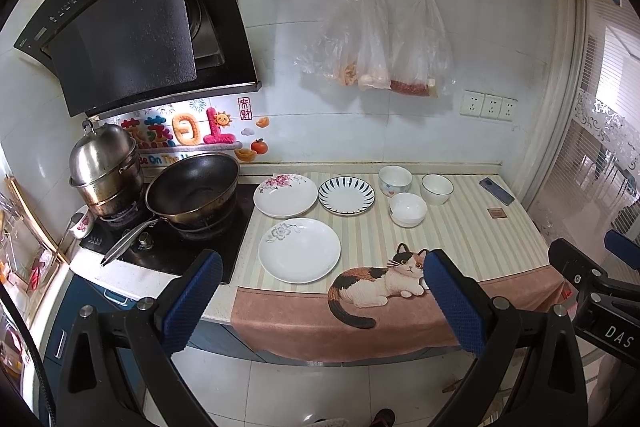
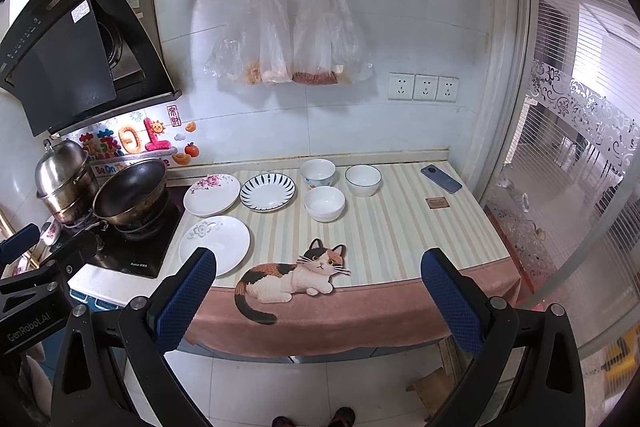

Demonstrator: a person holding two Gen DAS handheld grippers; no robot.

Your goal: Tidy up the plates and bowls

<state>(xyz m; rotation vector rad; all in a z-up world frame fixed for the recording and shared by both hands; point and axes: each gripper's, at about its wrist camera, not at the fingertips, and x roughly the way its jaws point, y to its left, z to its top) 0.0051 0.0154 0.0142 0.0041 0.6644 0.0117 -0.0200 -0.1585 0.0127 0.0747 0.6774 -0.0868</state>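
Three plates lie on the striped counter mat (image 1: 460,227): a pink-flower plate (image 1: 285,195) (image 2: 212,194), a blue-striped plate (image 1: 346,195) (image 2: 267,191), and a grey-flower plate (image 1: 299,249) (image 2: 214,245) nearest the front. To their right stand three bowls: a patterned bowl (image 1: 395,180) (image 2: 317,172), a blue-rimmed bowl (image 1: 437,189) (image 2: 363,180) and a plain white bowl (image 1: 407,209) (image 2: 324,203). My left gripper (image 1: 322,265) is open, held back from the counter edge. My right gripper (image 2: 318,265) is open too, level with the front edge. Both hold nothing.
A stove at the left carries a black wok (image 1: 194,187) and a steel pot (image 1: 106,167). A phone (image 2: 441,179) and a small brown square (image 2: 436,203) lie at the mat's right. Plastic bags (image 2: 288,39) hang on the wall. A glass partition (image 2: 568,167) bounds the right side.
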